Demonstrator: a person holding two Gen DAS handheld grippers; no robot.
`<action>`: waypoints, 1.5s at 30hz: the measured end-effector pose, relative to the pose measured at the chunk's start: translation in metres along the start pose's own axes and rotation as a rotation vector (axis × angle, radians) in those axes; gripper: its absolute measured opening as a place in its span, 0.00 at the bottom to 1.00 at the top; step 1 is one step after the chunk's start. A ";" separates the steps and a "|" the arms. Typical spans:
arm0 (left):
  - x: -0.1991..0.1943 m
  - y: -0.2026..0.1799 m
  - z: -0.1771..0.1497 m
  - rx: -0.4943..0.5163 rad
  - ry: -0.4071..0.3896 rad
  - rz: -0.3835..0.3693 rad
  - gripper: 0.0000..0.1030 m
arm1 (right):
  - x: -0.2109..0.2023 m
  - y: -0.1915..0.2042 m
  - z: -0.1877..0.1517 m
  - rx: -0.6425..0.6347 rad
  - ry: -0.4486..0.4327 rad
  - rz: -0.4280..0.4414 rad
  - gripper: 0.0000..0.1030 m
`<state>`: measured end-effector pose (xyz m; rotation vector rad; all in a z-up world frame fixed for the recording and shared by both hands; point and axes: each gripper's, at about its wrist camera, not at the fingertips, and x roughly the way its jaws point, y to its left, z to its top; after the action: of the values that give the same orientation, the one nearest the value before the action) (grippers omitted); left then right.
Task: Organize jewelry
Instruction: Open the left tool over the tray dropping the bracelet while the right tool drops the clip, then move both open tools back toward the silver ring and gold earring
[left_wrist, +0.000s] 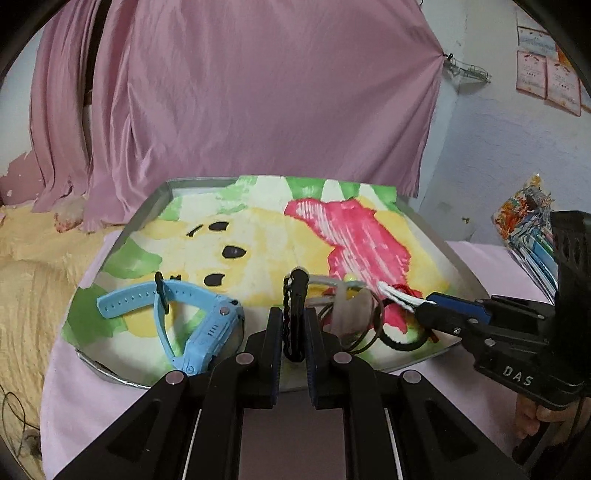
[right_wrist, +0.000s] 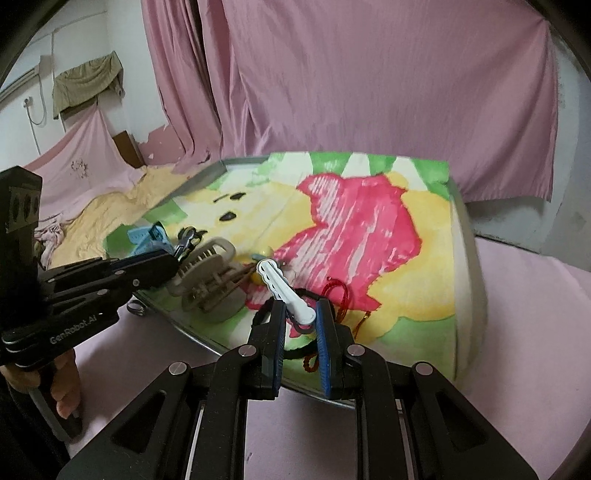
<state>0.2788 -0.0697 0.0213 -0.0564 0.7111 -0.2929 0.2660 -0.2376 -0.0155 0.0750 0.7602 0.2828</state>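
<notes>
Left gripper (left_wrist: 293, 325): jaws clamped on a black wavy-edged plastic hair clip (left_wrist: 294, 314), held upright over the near edge of the metal tray (left_wrist: 110, 373). Right gripper (right_wrist: 301, 317): jaws closed on the tail of a white perforated plastic hair clip (right_wrist: 282, 290), its free end pointing up and away over the tray. Judgement: each piece is lifted clear of the pile so it can be sorted separately.

Just beyond the left jaws lies a tangle: a beige plastic claw clip (right_wrist: 207, 266), thin bronze wire bangles (left_wrist: 364, 325) and a black elastic ring (left_wrist: 400, 341), all touching. Left of that tangle, a light-blue silicone-strap watch (left_wrist: 192, 321) lies near the tray's near-left corner. A red cord bracelet (right_wrist: 341, 291) lies beside the right jaws.

The tray is lined with a yellow, green and red printed towel (left_wrist: 258, 229). Its far half is bare, giving open room for laying pieces out; the near rim is crowded, and both grippers work close together there. A small metal ring (right_wrist: 136, 308) lies off the tray on the pink sheet (right_wrist: 517, 295).
</notes>
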 end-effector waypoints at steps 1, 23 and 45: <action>0.000 0.000 0.000 -0.001 0.000 -0.002 0.10 | 0.001 0.000 0.000 0.003 0.004 0.008 0.14; -0.020 -0.004 -0.004 0.014 -0.093 -0.056 0.26 | -0.035 -0.008 -0.011 0.069 -0.144 -0.049 0.38; -0.095 0.014 -0.051 -0.017 -0.240 0.042 0.99 | -0.117 0.012 -0.063 0.106 -0.397 -0.159 0.95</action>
<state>0.1806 -0.0265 0.0409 -0.0907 0.4756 -0.2352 0.1391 -0.2612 0.0194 0.1648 0.3829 0.0711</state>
